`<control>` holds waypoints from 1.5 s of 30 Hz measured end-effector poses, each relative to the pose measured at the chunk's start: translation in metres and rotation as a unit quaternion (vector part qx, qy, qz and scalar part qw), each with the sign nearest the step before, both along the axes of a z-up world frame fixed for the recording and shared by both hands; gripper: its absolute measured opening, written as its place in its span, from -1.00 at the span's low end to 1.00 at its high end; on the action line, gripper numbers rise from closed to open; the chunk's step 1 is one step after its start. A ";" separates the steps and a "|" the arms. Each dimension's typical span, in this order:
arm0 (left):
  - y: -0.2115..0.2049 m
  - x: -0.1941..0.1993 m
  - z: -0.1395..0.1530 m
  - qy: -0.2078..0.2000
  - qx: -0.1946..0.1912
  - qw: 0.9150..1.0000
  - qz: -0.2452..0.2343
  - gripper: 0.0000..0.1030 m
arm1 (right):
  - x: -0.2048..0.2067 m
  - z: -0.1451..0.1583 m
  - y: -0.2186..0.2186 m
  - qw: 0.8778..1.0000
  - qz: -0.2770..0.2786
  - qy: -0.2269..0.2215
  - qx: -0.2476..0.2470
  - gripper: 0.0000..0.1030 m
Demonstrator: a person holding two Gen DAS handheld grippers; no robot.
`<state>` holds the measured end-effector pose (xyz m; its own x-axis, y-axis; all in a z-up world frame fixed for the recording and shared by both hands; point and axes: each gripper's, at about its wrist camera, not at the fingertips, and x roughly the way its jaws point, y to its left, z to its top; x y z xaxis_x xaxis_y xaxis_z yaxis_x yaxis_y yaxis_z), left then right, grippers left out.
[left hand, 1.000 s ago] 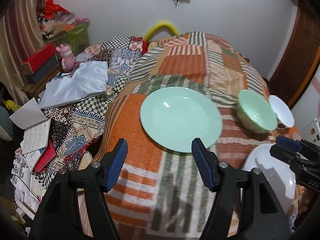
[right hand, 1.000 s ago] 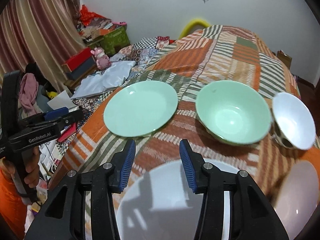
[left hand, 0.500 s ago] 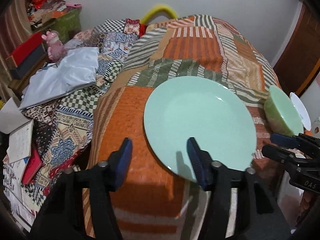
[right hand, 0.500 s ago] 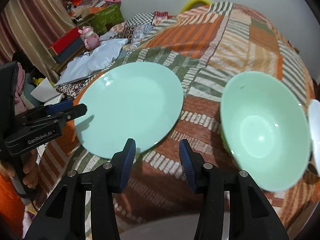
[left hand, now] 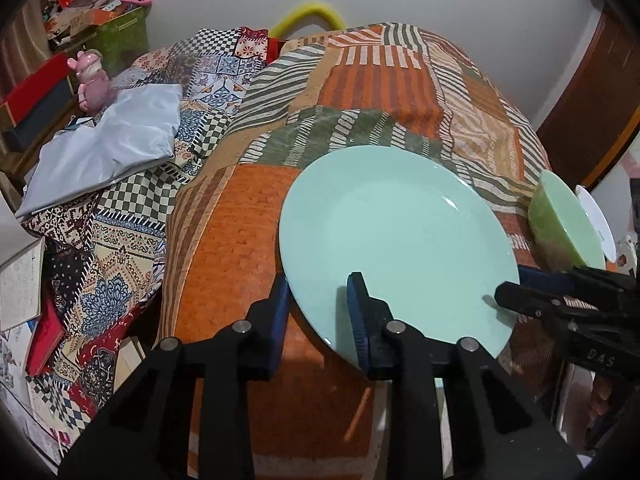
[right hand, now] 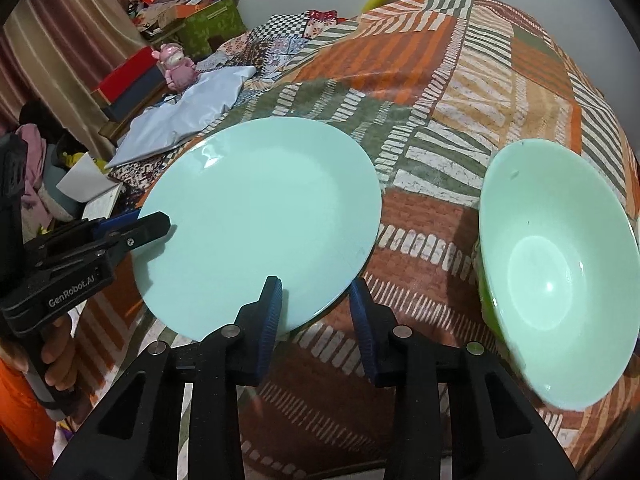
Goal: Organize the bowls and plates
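Dim indoor light, fisheye-warped edges, soft shadows.

Patchwork quilt [left hand: 372,92]; pink toy [left hand: 91,79] (by grey cloth [left hand: 108,136]); red box [right hand: 127,76].

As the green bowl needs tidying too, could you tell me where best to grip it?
Grip the green bowl by its thin rim at the near edge, coming from above, one finger inside, one outside: it stands open-side up and its round body looks too wide to span.
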<state>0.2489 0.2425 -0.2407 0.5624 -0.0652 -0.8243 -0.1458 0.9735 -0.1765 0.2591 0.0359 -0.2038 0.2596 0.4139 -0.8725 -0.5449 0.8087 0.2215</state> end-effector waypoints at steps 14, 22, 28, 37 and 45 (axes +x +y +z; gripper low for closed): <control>-0.019 -0.075 0.019 -0.005 -0.004 1.000 -0.011 -0.49 | -0.033 0.013 0.002 0.999 0.041 -0.003 0.014 -0.61; 0.013 -0.047 0.019 -0.005 -0.024 0.999 0.036 -0.49 | -0.014 0.005 0.001 1.000 0.008 0.001 -0.001 -0.56; 0.021 -0.012 0.001 0.014 -0.043 0.999 0.024 -0.49 | -0.004 -0.003 0.000 1.000 -0.006 0.016 -0.005 -0.54; 0.027 0.008 -0.013 0.018 -0.067 0.998 0.010 -0.49 | 0.001 -0.009 0.002 0.999 -0.023 0.035 0.009 -0.52; 0.019 -0.020 -0.005 0.008 -0.058 0.998 -0.005 -0.49 | -0.012 -0.002 0.000 1.000 -0.005 0.021 0.000 -0.51</control>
